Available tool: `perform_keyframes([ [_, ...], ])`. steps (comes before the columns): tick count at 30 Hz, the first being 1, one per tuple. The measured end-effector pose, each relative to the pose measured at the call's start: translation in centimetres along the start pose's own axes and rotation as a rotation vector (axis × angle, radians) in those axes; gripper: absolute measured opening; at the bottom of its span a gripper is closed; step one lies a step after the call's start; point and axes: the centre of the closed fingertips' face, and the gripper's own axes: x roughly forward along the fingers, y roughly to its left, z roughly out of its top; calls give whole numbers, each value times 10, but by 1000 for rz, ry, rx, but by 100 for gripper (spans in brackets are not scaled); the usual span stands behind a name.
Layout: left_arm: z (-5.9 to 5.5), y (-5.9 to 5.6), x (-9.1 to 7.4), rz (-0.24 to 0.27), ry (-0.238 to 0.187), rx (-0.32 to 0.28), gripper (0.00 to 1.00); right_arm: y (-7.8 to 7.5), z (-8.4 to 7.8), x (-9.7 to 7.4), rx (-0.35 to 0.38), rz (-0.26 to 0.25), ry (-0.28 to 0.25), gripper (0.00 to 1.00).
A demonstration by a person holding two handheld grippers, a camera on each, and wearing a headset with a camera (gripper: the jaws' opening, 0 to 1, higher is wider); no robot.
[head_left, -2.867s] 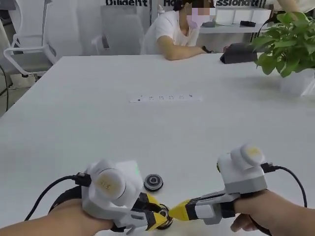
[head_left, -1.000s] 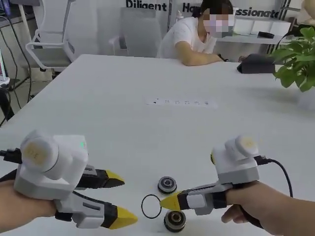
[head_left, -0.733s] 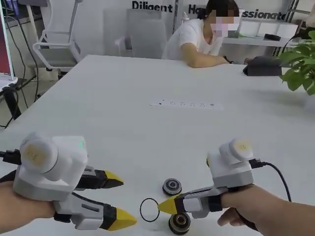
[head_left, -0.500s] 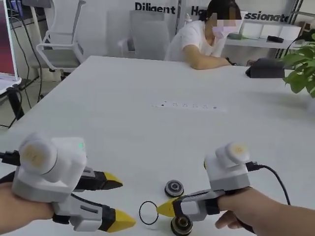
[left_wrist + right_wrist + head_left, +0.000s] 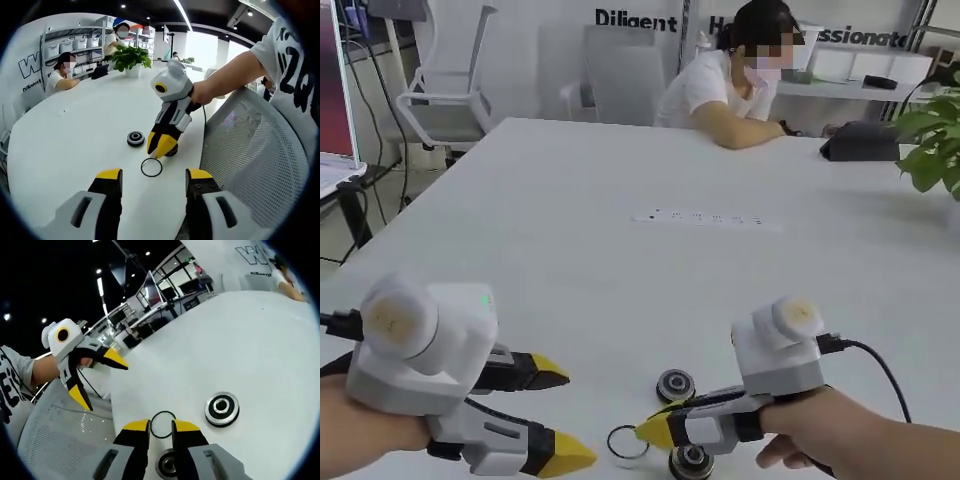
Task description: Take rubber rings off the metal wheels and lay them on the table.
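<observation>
The left claw (image 5: 155, 175) is held wide open and empty. The right claw (image 5: 161, 427) is closed down to a narrow gap, and nothing is gripped in it.

A thin black rubber ring (image 5: 163, 413) lies flat on the white tabletop (image 5: 620, 280), just ahead of the right claw's tips and between the two claws. A small round metal wheel with a dark outer band (image 5: 221, 409) is located beyond the right claw and off to one side, apart from it. A second small metal wheel (image 5: 167, 465) is located directly beneath the right claw. Whether that wheel is touched by the jaws cannot be determined.

The ring is judged to be light, soft and elastic, with a grippy surface. The wheels are judged to be stiff, dense for their size, and liable to slide or roll on the smooth tabletop. A wheel is best clamped across its rim by one claw while the dark band is pinched at its outer edge by the other and rolled off. Sharp pulls are to be avoided, since thin rubber may tear or snap back.
</observation>
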Motion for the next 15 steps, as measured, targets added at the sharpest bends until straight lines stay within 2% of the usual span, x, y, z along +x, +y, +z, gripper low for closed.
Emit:
perform_keyframes([
  [4, 2, 0, 1, -3, 2, 3, 48, 2, -2, -3, -11, 3, 8, 18],
  [10, 6, -3, 6, -21, -4, -8, 47, 5, 3, -10, -4, 15, -15, 20],
  [15, 10, -5, 10, -28, 3, 6, 47, 10, 6, -16, -8, 25, -31, 22],
])
